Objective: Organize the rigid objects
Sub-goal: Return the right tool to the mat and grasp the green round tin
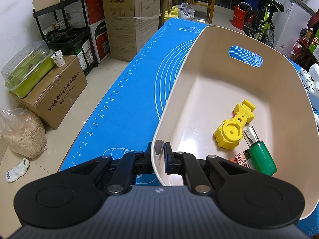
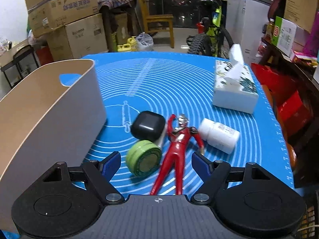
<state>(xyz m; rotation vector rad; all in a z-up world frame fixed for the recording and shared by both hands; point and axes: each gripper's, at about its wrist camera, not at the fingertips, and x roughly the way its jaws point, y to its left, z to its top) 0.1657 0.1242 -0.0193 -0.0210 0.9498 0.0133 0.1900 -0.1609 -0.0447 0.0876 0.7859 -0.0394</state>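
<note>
A beige plastic bin (image 1: 219,45) stands on the blue mat (image 1: 129,99). My left gripper (image 1: 159,157) is shut on the bin's near rim. Inside the bin lie a yellow toy (image 1: 231,131), a green bottle with a silver cap (image 1: 261,155) and a small patterned piece (image 1: 240,158). In the right wrist view the bin (image 2: 45,103) is at the left. My right gripper (image 2: 156,164) is open just above the mat, its fingers either side of a green round tin (image 2: 144,158) and a red figure (image 2: 177,145). A black case (image 2: 148,126) and a white bottle (image 2: 218,134) lie beyond.
A tissue box (image 2: 234,91) stands at the mat's far right. Cardboard boxes (image 1: 129,18), a black rack (image 1: 65,29), a wooden chair (image 2: 157,18) and a bicycle (image 2: 211,33) surround the table. The mat (image 2: 169,79) ends at the table edge on the right.
</note>
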